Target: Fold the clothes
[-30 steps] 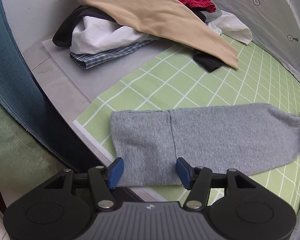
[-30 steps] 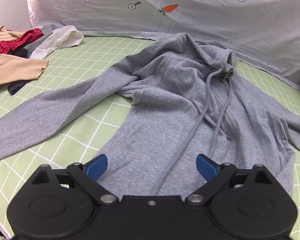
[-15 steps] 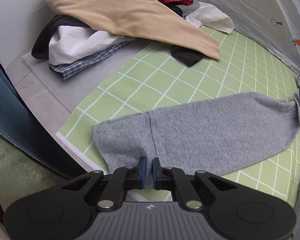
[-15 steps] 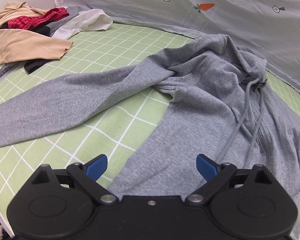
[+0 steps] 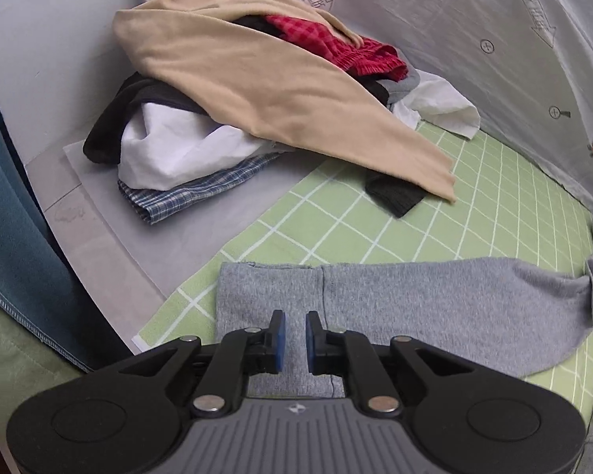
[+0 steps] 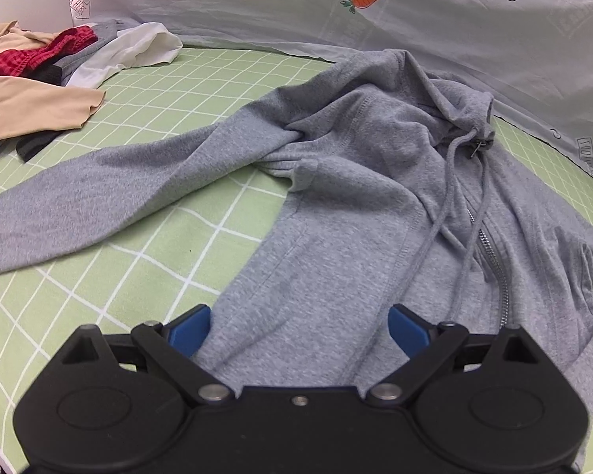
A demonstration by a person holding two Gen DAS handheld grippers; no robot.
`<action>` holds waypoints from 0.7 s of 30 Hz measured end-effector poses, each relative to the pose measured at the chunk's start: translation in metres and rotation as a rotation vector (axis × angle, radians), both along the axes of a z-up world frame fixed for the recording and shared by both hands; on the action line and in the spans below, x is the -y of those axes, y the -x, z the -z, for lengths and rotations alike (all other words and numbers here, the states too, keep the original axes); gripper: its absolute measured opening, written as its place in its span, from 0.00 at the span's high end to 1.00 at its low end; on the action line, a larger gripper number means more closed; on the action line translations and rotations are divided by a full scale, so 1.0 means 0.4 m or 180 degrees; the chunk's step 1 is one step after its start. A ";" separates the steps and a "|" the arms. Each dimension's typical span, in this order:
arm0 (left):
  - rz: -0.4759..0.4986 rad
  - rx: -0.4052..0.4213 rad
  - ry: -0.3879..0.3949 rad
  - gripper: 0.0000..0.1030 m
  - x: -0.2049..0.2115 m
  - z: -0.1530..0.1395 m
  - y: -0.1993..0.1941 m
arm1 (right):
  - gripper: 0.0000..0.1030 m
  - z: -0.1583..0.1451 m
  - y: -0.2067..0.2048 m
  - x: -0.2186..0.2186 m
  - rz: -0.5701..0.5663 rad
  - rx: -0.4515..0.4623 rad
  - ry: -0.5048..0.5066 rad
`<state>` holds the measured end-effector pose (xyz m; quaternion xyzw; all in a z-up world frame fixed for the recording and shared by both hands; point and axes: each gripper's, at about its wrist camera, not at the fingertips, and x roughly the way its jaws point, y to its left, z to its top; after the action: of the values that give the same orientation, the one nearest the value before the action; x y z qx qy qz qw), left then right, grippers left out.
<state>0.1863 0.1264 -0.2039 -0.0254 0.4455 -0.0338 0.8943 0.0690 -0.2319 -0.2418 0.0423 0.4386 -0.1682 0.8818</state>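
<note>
A grey zip hoodie (image 6: 336,237) lies spread on the green grid mat (image 6: 99,296), one sleeve (image 6: 99,189) stretched out to the left. In the left wrist view that sleeve (image 5: 415,296) lies flat, its cuff (image 5: 265,292) right under my left gripper (image 5: 292,339). The jaws are opening and stand a narrow gap apart; grey cuff fabric shows through the gap, flat and not pinched. My right gripper (image 6: 299,330) is wide open low over the hoodie's lower front, with cloth between the fingers but not gripped.
A pile of clothes (image 5: 257,98) in tan, red, white, black and plaid sits at the mat's (image 5: 494,217) far left. A pale sheet with carrot prints (image 6: 375,19) rises behind. Teal cloth (image 5: 8,217) hangs at the left edge, beside the table's grey border.
My left jaws went from wide apart to almost together over the cuff, then parted a little. The left gripper lifted slightly. The right gripper stayed open and shifted only a little.
</note>
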 end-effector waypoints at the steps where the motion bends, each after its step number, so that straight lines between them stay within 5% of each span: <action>1: 0.0043 -0.0032 0.0018 0.81 0.004 0.005 0.004 | 0.06 -0.003 0.000 -0.001 -0.0008 0.0011 0.0005; 5: -0.0001 -0.0193 0.0032 0.65 0.008 0.026 0.017 | 0.06 -0.019 -0.014 -0.008 -0.0087 0.0101 -0.0070; 8: -0.0011 -0.0191 -0.0221 0.45 0.019 0.033 0.030 | 0.10 -0.031 -0.037 -0.016 -0.0227 0.0128 -0.0107; 11: 0.0130 -0.0168 -0.0348 0.35 0.037 0.036 0.040 | 0.19 -0.048 -0.071 -0.022 -0.0365 0.0182 -0.0213; 15: 0.0202 -0.0254 -0.0316 0.32 0.065 0.053 0.040 | 0.31 -0.059 -0.129 -0.029 -0.0537 0.0312 -0.0536; 18: -0.0036 -0.0362 -0.0236 0.32 0.070 0.064 0.029 | 0.48 -0.048 -0.170 -0.039 -0.0550 0.0256 -0.0750; 21: -0.0196 -0.0380 -0.0157 0.32 0.062 0.071 0.021 | 0.53 -0.029 -0.200 -0.045 -0.0522 0.0220 -0.0955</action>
<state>0.1780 0.1016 -0.2324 -0.0190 0.4977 0.0062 0.8671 0.1492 -0.2138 -0.2300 0.1432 0.4302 -0.0269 0.8909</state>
